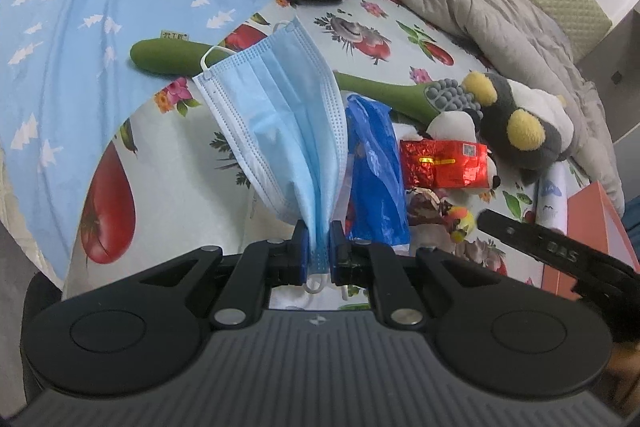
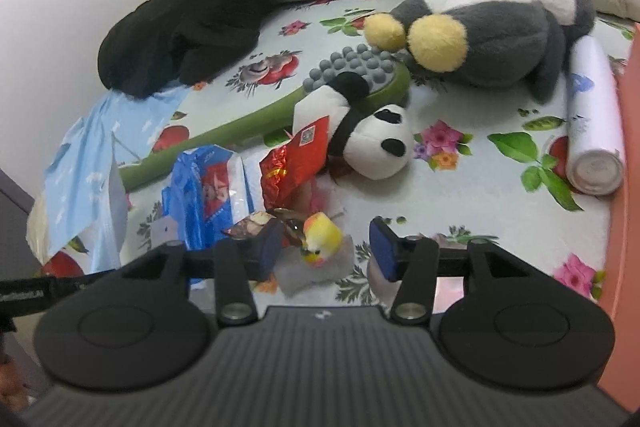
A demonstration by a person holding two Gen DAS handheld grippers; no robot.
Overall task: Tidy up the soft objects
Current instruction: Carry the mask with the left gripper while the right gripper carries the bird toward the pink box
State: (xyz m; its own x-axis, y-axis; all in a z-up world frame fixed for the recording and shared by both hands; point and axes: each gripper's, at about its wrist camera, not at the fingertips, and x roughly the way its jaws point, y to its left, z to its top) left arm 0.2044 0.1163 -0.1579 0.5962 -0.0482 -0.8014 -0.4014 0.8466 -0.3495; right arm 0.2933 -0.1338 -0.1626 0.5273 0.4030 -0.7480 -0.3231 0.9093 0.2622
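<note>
The left gripper [image 1: 319, 247] pinches the blue face mask [image 1: 280, 123] lifted above the panda plush [image 2: 372, 139], the right gripper [image 2: 326, 253] gapes empty just before it, so stowing the mask likely comes next.

Panda toy [image 2: 370, 139] on massage stick [image 2: 256, 123], beside foil packet [image 2: 296, 157]

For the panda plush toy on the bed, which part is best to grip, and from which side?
Probably the panda plush by its round head, from above with the open right tongs. The head faces the camera with bare sheet to its right; its body lies against the red foil packet and the green massager.
</note>
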